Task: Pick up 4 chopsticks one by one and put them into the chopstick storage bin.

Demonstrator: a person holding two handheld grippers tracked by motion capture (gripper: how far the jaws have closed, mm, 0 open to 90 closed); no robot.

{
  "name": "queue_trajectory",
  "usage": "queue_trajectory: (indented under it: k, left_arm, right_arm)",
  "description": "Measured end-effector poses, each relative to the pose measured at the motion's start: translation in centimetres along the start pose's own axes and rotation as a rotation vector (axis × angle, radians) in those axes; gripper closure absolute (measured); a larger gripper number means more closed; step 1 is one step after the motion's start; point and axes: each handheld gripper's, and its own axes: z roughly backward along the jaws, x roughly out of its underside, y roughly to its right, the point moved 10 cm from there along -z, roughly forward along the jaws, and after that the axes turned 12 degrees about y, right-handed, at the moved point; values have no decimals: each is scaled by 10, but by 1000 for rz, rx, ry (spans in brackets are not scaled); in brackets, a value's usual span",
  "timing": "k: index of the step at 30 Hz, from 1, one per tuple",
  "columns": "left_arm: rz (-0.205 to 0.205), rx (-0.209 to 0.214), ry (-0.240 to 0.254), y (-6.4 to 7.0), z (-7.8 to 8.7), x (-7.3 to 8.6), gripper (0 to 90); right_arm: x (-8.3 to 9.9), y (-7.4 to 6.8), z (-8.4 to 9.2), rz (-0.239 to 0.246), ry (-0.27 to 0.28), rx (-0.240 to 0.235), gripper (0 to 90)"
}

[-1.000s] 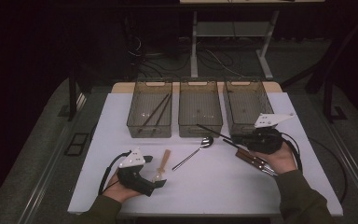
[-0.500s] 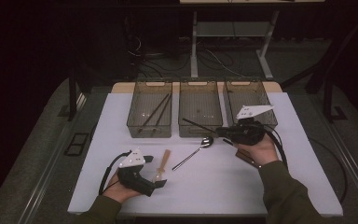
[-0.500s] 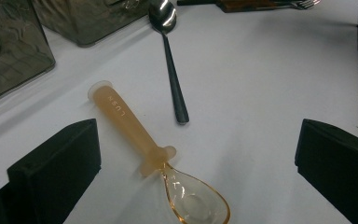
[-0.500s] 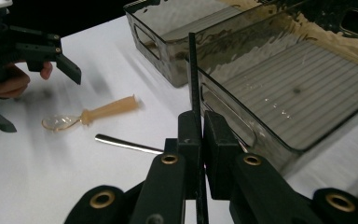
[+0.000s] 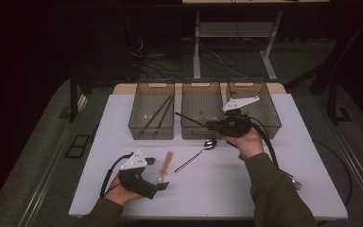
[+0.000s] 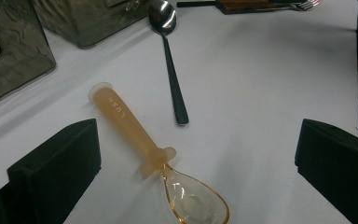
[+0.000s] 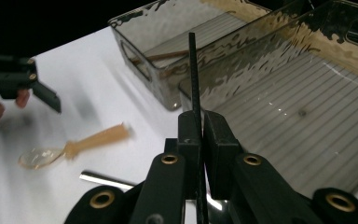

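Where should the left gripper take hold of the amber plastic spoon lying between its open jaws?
On the flat straight handle of the amber plastic spoon, from above, jaws of the left gripper straddling its sides. It lies flat on the table; the clear bowl is curved and slippery.

The table cover (image 5: pixel 274 170) is showing plain white. The three bins (image 5: pixel 201 111) are appearing smoky translucent brown, with ribbed floors. The chopstick (image 7: pixel 193 74) in the right gripper (image 7: pixel 200 135) is showing black; the gripper jaws are black with brass-coloured rivets. The near-left plastic spoon (image 6: pixel 144 149) is showing translucent amber. The metal spoon (image 6: pixel 168 56) is showing a polished silver bowl and a dark handle. The left gripper (image 5: pixel 163 185) is black, with a pale grey plate.
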Motion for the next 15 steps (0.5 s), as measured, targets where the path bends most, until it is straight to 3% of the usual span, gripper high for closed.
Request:
queue_trajectory:
  k: [8,15]
  left_arm:
    - [3,3,2,1,0,0,0]
    - [-3,7,-3,2,0,0,0]
  right_arm:
    - [-14,1,-30,-30,7,27,854]
    - [-28,-1,-58,-20,-3,46,853]
